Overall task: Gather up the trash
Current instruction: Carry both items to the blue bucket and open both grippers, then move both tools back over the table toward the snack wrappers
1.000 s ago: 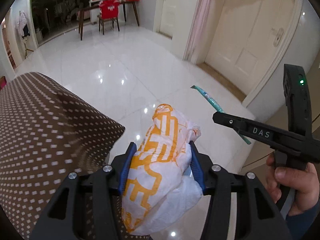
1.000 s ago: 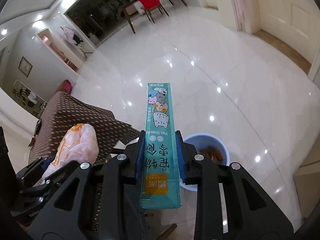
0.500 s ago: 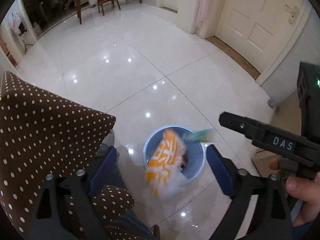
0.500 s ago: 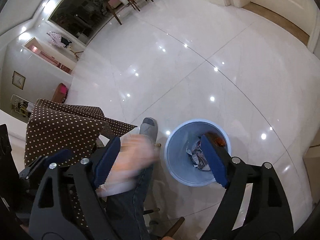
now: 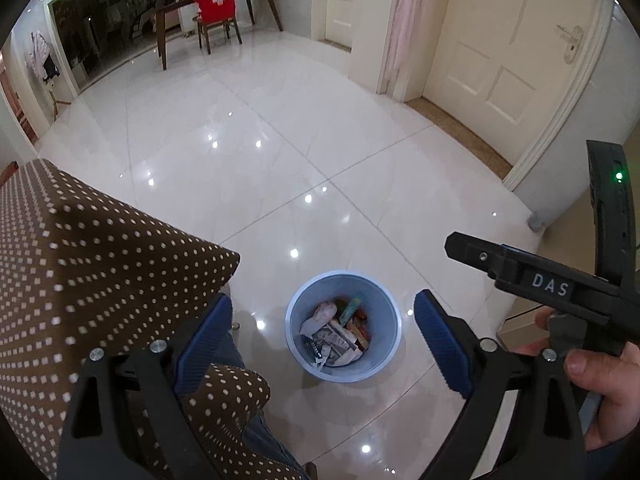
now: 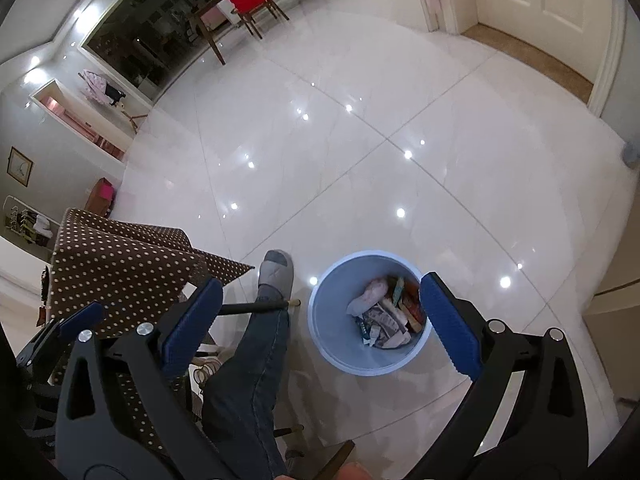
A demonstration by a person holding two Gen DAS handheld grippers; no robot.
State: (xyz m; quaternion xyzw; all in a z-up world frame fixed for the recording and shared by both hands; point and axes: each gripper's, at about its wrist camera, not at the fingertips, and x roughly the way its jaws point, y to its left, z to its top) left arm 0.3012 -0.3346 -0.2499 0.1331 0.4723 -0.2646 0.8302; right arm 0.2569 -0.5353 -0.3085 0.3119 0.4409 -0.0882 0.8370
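Observation:
A light blue bin stands on the white tiled floor, holding crumpled wrappers, a pale bag and a teal snack packet. My left gripper hovers above the bin, open with nothing between its blue pads. In the right wrist view the same bin lies below my right gripper. Its jaws are opening wide and are empty. The pale bag and the teal packet lie inside the bin.
A table under a brown dotted cloth stands left of the bin. A person's jeans leg and grey slipper are between table and bin. A hand holds the right gripper. A red-covered chair stands far back.
Both grippers opened and tipped down over the bin. The orange-and-white bag left the left gripper and the teal packet left the right one. Both now lie in the bin.

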